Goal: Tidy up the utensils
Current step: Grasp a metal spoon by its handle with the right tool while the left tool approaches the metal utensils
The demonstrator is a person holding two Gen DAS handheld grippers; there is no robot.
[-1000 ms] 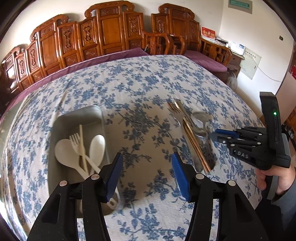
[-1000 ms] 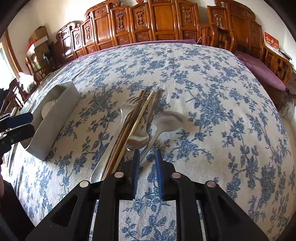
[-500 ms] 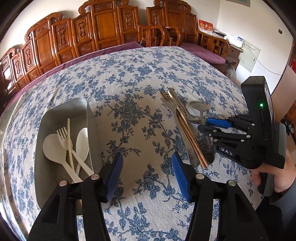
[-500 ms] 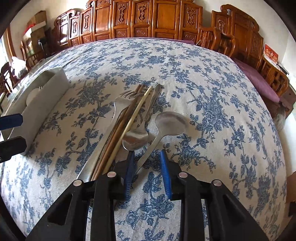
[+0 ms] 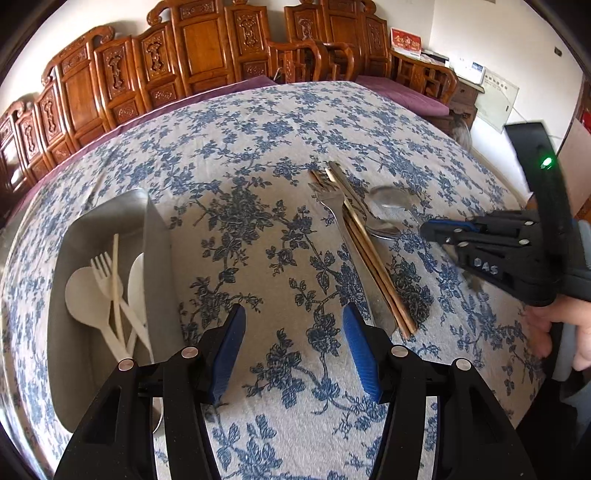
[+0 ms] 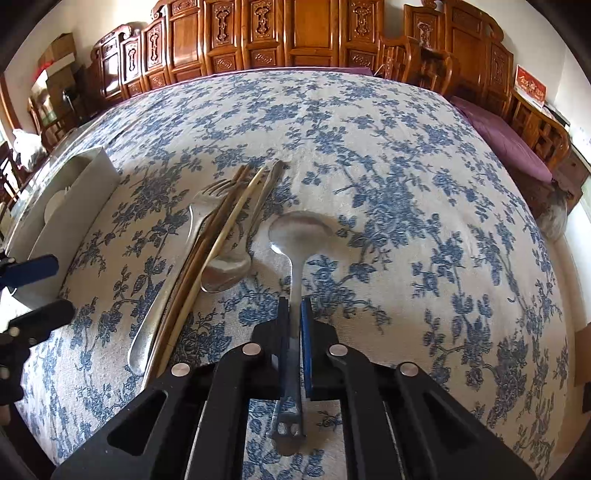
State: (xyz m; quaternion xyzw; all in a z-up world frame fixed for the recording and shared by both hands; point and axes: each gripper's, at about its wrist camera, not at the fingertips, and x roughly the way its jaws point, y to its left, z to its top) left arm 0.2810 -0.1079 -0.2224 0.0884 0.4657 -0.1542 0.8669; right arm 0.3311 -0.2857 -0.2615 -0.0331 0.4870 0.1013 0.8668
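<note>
A: Spoon first: the large metal one lies on the flowered tablecloth, bowl pointing away, handle running straight back between the blue pads of the right gripper.

B: Is it held?

A: Yes. The pads are pressed together on the handle, whose pierced end sticks out behind them over the cloth.

B: And the other metal pieces?

A: Just to its left lies a smaller spoon, bowl toward the camera. Beside that are thin chopsticks and a metal fork, all lying roughly parallel and touching or nearly so.

B: Where does the left gripper stand?

A: Its jaws are apart with nothing between them, only bare cloth below. It sits between the metal pile and a grey tray.

B: What is in the tray?

A: White plastic pieces: a spoon, a fork, another spoon partly behind the tray wall, and a thin stick.

B: Anything further out?

A: Carved wooden chairs line the wall behind the table. A person's hand grips the right tool.
</note>
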